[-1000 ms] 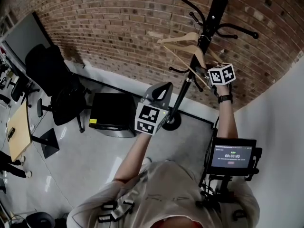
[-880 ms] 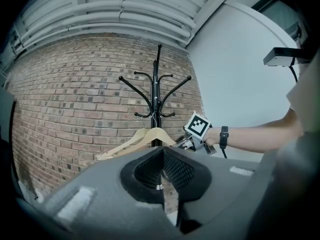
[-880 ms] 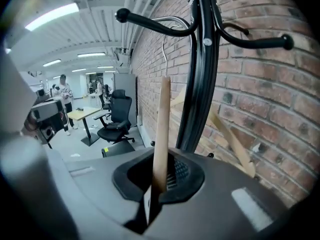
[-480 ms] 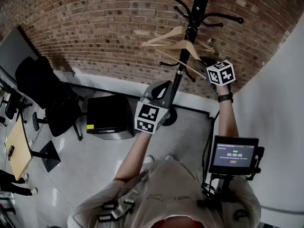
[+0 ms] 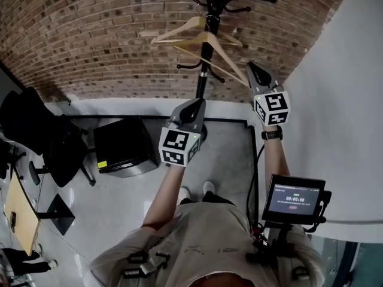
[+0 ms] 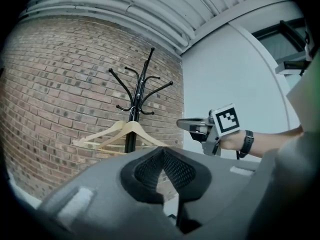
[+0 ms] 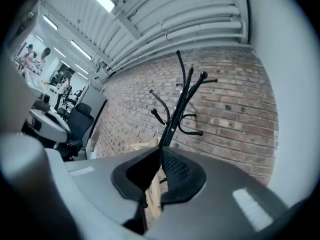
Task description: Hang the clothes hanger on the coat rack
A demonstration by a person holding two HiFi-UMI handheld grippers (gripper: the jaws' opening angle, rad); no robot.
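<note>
Wooden hanger hangs on the coat rack. Only the left gripper view shows the right gripper clear beside the hanger, its jaws just closing, almost together, empty. The left gripper has its jaws pressed together.

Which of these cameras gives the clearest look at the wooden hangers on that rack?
The left gripper view: both wooden hangers hang side-on from the coat rack, their triangular outlines nearly whole against the brick wall. The head view shows the hangers small and skewed near its top. The right gripper view catches only slivers of wood.
</note>
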